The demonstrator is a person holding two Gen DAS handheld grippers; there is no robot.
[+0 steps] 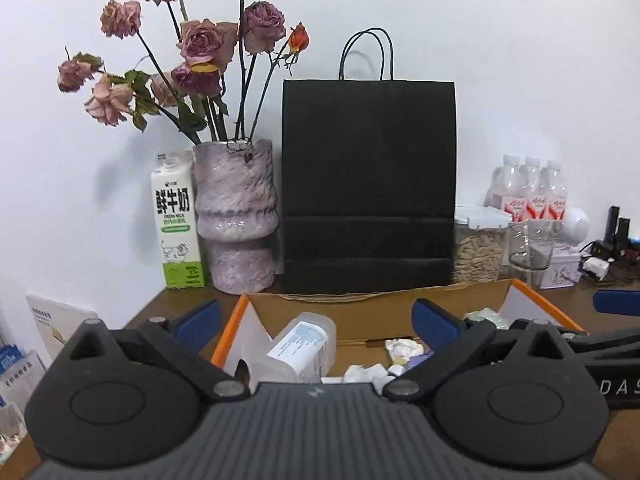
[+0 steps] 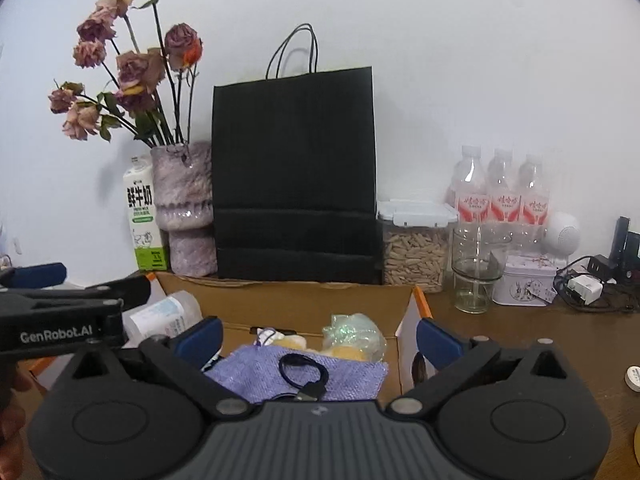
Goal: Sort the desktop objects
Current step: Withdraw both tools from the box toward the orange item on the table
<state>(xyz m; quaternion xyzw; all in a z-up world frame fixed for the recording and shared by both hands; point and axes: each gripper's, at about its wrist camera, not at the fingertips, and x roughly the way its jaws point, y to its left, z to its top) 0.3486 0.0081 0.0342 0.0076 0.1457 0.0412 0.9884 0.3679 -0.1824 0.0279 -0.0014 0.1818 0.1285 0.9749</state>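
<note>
An open cardboard box (image 1: 360,306) with orange-edged flaps lies on the desk right in front of both grippers. Inside it a clear plastic bottle (image 1: 304,348) with a white label lies on its side, near crumpled white tissues (image 1: 404,348). The right wrist view shows the same box (image 2: 300,300) holding a purple cloth (image 2: 248,372), a coiled black cable (image 2: 304,376) on it, and a crinkled plastic bag (image 2: 352,336) over something yellow. My left gripper (image 1: 316,320) hangs open over the bottle, holding nothing. My right gripper (image 2: 318,338) is open above the cloth, also holding nothing.
Behind the box stand a black paper bag (image 1: 368,184), a pink vase (image 1: 236,216) of dried roses and a milk carton (image 1: 176,220). To the right are a seed jar (image 2: 414,248), a glass (image 2: 476,272), three water bottles (image 2: 500,192), a tin (image 2: 524,280) and chargers with cables (image 2: 588,284).
</note>
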